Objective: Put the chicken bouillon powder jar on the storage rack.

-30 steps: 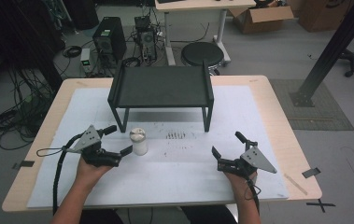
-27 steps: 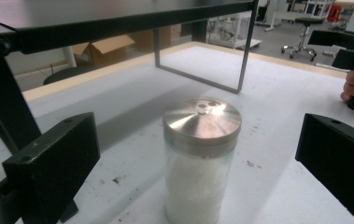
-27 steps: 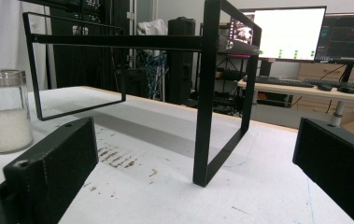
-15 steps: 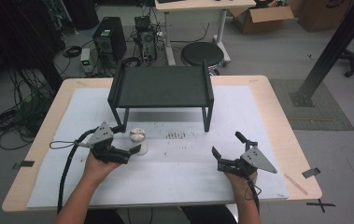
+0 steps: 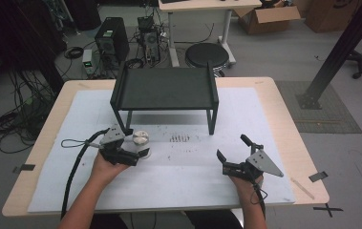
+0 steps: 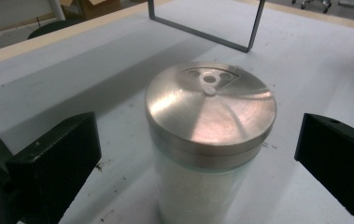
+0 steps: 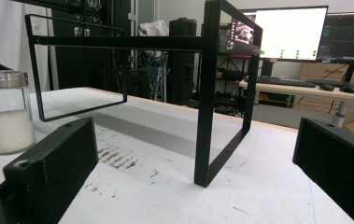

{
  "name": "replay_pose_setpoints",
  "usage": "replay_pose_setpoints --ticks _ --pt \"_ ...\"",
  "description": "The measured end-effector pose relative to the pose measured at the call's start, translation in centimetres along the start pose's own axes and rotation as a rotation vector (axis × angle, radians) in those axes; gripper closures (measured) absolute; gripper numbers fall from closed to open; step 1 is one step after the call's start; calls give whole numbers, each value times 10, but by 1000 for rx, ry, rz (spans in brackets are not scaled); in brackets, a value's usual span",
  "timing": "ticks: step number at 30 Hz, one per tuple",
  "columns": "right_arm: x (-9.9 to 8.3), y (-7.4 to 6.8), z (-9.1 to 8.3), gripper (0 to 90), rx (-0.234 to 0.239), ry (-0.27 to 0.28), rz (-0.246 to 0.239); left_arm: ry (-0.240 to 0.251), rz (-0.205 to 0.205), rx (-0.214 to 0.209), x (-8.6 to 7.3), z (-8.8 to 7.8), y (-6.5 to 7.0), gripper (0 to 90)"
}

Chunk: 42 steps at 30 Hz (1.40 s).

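I have the shaker (image 6: 210,140) upright on the bench (image 5: 264,119), just before the rack's (image 5: 164,88) left front leg; my left tongs (image 5: 138,145) gape wide around it, jaws clear of the glass; my right tongs (image 5: 231,152) rest wide open, empty, well apart.

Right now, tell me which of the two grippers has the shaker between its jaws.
The left gripper: its open jaws flank the metal-lidded shaker without touching it. The right gripper sits open and apart on the white mat.
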State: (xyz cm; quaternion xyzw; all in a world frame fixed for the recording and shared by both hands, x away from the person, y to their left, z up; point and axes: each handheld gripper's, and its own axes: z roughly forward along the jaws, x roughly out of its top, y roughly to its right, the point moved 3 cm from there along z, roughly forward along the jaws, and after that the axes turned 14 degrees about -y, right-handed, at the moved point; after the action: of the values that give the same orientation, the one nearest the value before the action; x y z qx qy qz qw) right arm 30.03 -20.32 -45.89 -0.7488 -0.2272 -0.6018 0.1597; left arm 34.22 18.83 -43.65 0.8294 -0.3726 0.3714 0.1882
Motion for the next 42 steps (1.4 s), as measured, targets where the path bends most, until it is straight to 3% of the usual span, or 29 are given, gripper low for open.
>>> replay_pose_setpoints --ticks 12,26,42 --pt "0 0 0 0 -1 -1 -1 -34 3 2 -1 9 2 11" --pt "0 0 0 0 -2 -2 -2 -46 -16 -8 -3 10 0 170" --pt "0 0 0 0 -2 -1 0 -39 -22 -7 -4 10 0 291"
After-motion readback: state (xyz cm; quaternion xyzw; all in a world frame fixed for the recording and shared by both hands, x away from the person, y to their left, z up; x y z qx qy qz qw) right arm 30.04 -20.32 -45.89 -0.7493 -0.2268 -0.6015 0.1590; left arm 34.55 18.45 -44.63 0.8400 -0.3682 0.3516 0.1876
